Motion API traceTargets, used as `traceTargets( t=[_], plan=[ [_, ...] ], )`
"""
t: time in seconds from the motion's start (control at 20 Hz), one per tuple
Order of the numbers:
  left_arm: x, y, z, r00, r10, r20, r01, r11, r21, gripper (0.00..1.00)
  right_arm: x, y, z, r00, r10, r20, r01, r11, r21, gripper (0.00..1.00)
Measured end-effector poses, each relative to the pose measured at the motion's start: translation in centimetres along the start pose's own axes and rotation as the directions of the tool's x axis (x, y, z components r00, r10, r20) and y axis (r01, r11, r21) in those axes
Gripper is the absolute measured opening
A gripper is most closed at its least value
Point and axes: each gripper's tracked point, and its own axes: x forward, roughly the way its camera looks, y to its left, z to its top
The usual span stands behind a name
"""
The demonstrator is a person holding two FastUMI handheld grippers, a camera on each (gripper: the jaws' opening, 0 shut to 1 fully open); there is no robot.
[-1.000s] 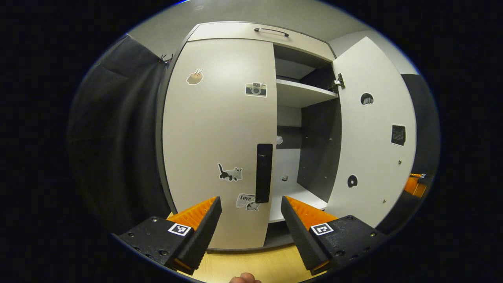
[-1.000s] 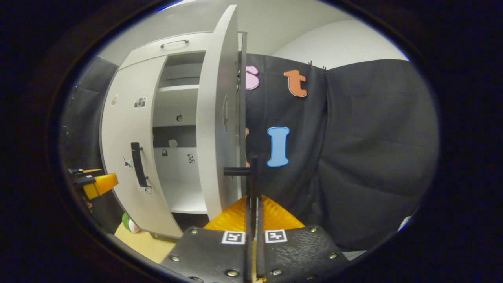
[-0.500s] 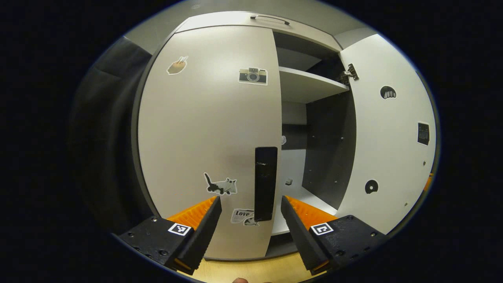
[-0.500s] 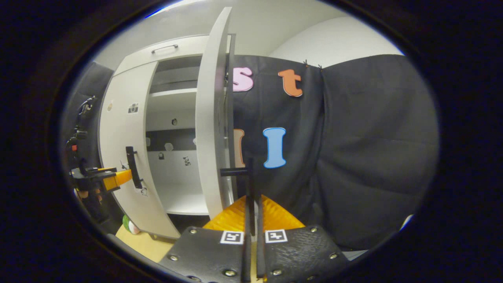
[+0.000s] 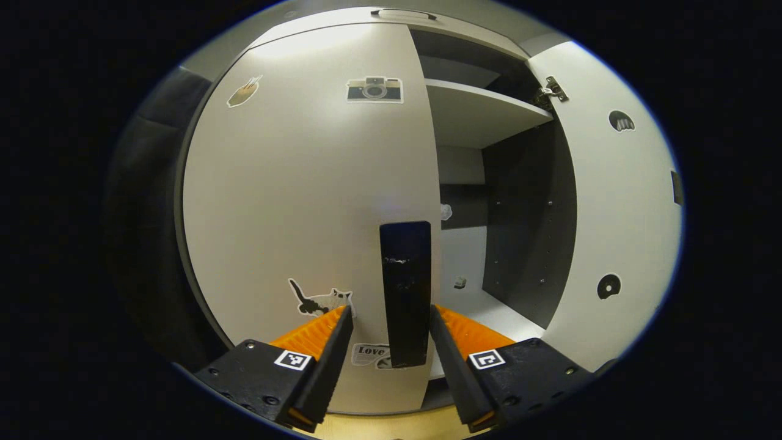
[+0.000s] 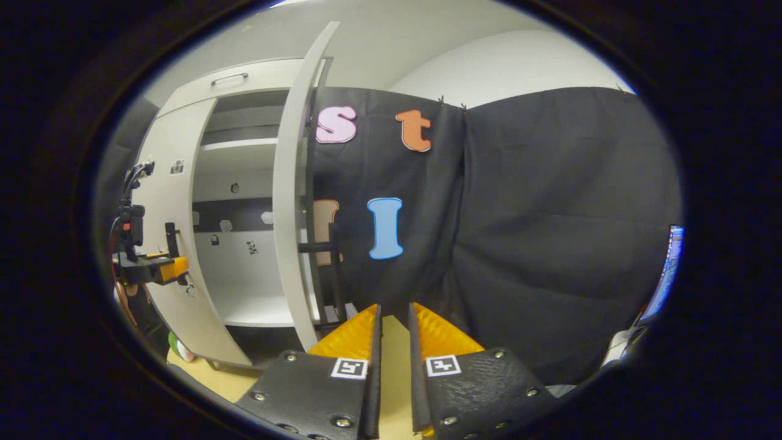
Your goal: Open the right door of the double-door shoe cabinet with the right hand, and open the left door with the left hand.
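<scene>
right door point(image 5: 617, 201) is already swung wide, edge-on in the right gripper view, so that half looks done. my right gripper point(image 6: 391, 318) sits just off its handle point(image 6: 317, 247), jaws parted a crack with nothing between them. now on the left door point(image 5: 305, 201), which is shut. my left gripper point(image 5: 388, 321) has its jaws open wide, straddling the lower end of the left handle point(image 5: 404, 287), one finger each side; can't tell if either finger touches it, and it's not clamped. next i'd close on the handle and pull back in an arc toward the left hinge side, keeping the grip square so the bar doesn't slip out.
</scene>
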Motion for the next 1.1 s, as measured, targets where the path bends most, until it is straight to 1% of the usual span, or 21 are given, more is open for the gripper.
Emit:
traceTargets(
  t=[0.05, 0.1, 0.15, 0.25, 0.35, 0.45, 0.55, 0.7, 1.1],
  plan=[
    [-0.1, 0.1, -0.2, 1.000, 0.012, -0.009, -0.012, 1.000, 0.009, 0.76, -0.1, -0.3, -0.2, 1.000, -0.010, -0.007, 0.010, 1.000, 0.000, 0.21],
    [-0.1, 0.0, -0.1, 1.000, 0.018, 0.001, -0.018, 1.000, 0.014, 0.70, -0.2, -0.6, -0.4, 1.000, -0.019, -0.012, 0.018, 1.000, -0.003, 0.21],
    [0.0, -0.1, 0.1, 1.000, 0.018, 0.012, -0.018, 1.000, 0.022, 0.70, -0.3, -0.9, -0.5, 0.999, -0.030, -0.015, 0.030, 1.000, -0.007, 0.21],
    [0.3, -1.0, 0.1, 1.000, -0.001, 0.017, 0.001, 1.000, 0.026, 0.60, -0.1, -1.1, -0.8, 0.999, -0.041, -0.024, 0.041, 0.999, -0.016, 0.21],
    [0.3, -1.1, 0.0, 1.000, 0.020, 0.007, -0.020, 1.000, 0.022, 0.38, -0.3, -1.4, -1.1, 0.998, -0.049, -0.033, 0.048, 0.998, -0.029, 0.20],
    [0.4, -0.9, 0.0, 0.999, 0.039, 0.005, -0.039, 0.999, 0.010, 0.36, -0.5, -2.0, -1.4, 0.998, -0.058, -0.040, 0.057, 0.998, -0.042, 0.20],
    [0.2, -1.0, -0.1, 0.999, 0.035, -0.009, -0.035, 0.999, -0.006, 0.33, -0.7, -2.1, -1.6, 0.997, -0.054, -0.048, 0.052, 0.998, -0.045, 0.21],
    [0.1, -0.9, -0.2, 0.999, 0.041, -0.027, -0.040, 0.999, 0.007, 0.28, -0.8, -2.1, -1.8, 0.998, -0.043, -0.052, 0.041, 0.998, -0.041, 0.21],
    [-2.6, -0.9, -0.4, 1.000, -0.001, -0.031, 0.000, 1.000, -0.017, 0.26, -0.9, -1.2, -1.4, 0.999, 0.003, -0.040, -0.003, 1.000, -0.014, 0.21]
  ],
)
